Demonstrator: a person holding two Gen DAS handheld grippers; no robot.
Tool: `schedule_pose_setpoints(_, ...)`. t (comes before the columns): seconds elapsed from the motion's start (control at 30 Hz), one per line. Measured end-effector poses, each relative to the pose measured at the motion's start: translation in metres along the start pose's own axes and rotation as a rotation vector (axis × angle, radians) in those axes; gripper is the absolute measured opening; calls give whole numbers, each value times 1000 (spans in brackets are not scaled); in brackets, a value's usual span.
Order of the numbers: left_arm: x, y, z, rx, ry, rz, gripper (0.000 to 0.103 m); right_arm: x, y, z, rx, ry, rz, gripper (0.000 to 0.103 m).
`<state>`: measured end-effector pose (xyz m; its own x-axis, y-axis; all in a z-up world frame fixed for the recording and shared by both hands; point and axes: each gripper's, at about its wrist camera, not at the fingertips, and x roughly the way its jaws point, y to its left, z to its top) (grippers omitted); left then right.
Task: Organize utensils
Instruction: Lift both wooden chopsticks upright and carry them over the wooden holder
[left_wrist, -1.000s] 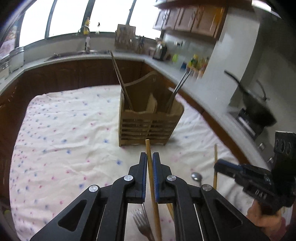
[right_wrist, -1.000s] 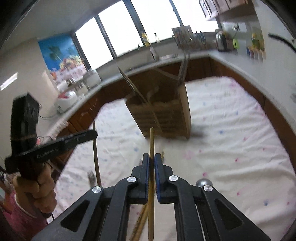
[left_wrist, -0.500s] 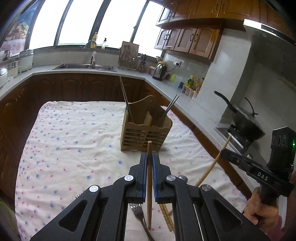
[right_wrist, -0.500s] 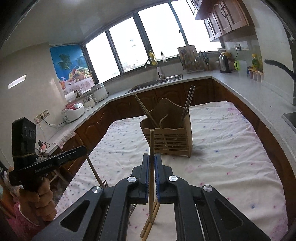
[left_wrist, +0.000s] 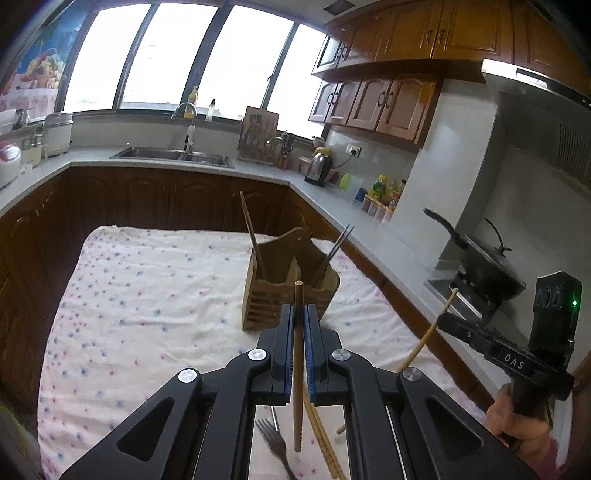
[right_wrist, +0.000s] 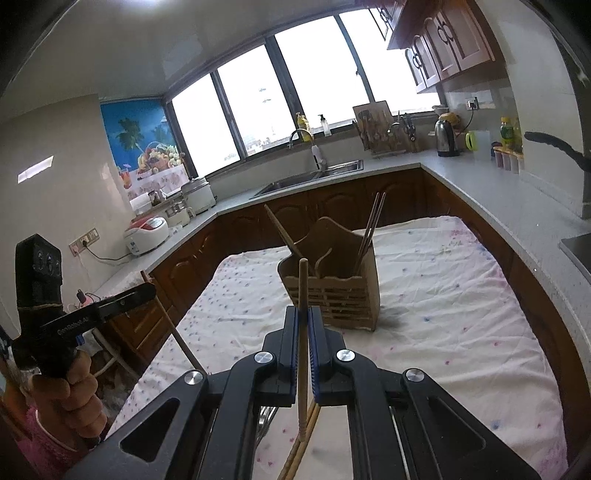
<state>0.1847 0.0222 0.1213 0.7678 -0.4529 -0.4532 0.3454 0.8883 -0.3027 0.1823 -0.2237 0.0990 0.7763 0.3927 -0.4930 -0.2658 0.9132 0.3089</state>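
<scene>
A wooden utensil caddy (left_wrist: 290, 295) (right_wrist: 340, 291) stands on the cloth-covered table, with a wooden chopstick in its left slot and metal chopsticks in its right. My left gripper (left_wrist: 299, 314) is shut on a wooden chopstick (left_wrist: 298, 369), held upright above the table. My right gripper (right_wrist: 303, 317) is shut on another wooden chopstick (right_wrist: 303, 350). The right gripper also shows in the left wrist view (left_wrist: 447, 321), the left gripper in the right wrist view (right_wrist: 147, 291). A fork (left_wrist: 275, 446) and more wooden chopsticks (left_wrist: 325, 439) lie on the cloth below.
The white dotted tablecloth (left_wrist: 147, 295) covers the table. A grey counter (right_wrist: 498, 192) runs behind and right, with a sink (left_wrist: 173, 155), kettle (left_wrist: 317, 170) and bottles. A black wok (left_wrist: 484, 266) sits on the stove at right.
Both grippers have risen and pulled back from the caddy, each lifting its chopstick off the cloth. The caddy now looks farther away and lower.
</scene>
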Motion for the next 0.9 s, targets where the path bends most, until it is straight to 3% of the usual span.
schedule_pose_setpoints(0.43,17,5,35,13,-77,23,3,11,-13,42,-2,-61,-11,5)
schedule_pose_setpoints(0.9,53,16,87,21,-165,22,3,38,-26,117,-15,-154,-36,5)
